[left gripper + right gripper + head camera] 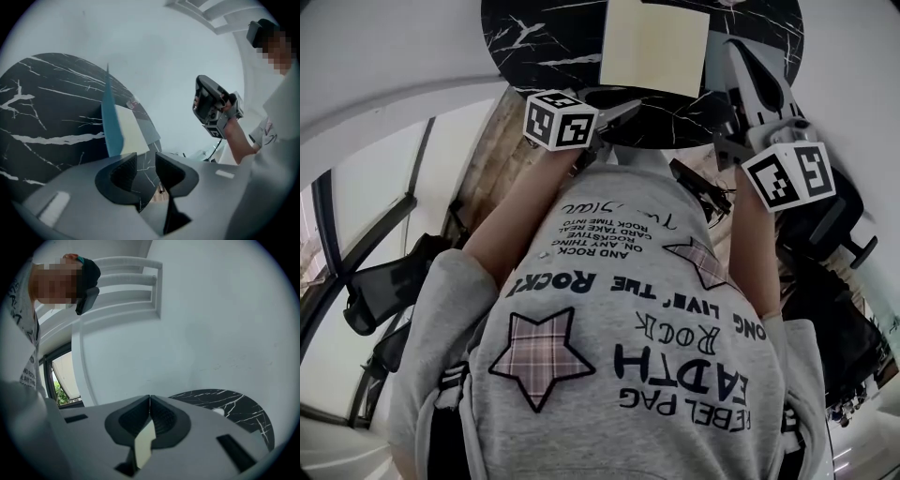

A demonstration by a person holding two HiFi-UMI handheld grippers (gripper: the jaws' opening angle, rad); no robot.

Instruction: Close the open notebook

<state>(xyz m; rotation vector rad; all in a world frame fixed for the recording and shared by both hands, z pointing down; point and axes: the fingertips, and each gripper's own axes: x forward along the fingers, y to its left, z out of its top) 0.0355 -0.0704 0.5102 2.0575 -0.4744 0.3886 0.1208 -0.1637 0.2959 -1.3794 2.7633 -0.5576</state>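
- The left gripper (145, 172) has its fingers spread with nothing between them, just short of the notebook (127, 133).
- The notebook sits on the black marble table (47, 117), its blue cover (111, 117) raised steeply and a cream page showing.
- The right gripper (149, 401) has its fingers pressed together at the tips. A pale strip (144, 446) shows in the slit, possibly paper.

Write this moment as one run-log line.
notebook: open, on table | left gripper: open, empty | right gripper: shut on cream sheet
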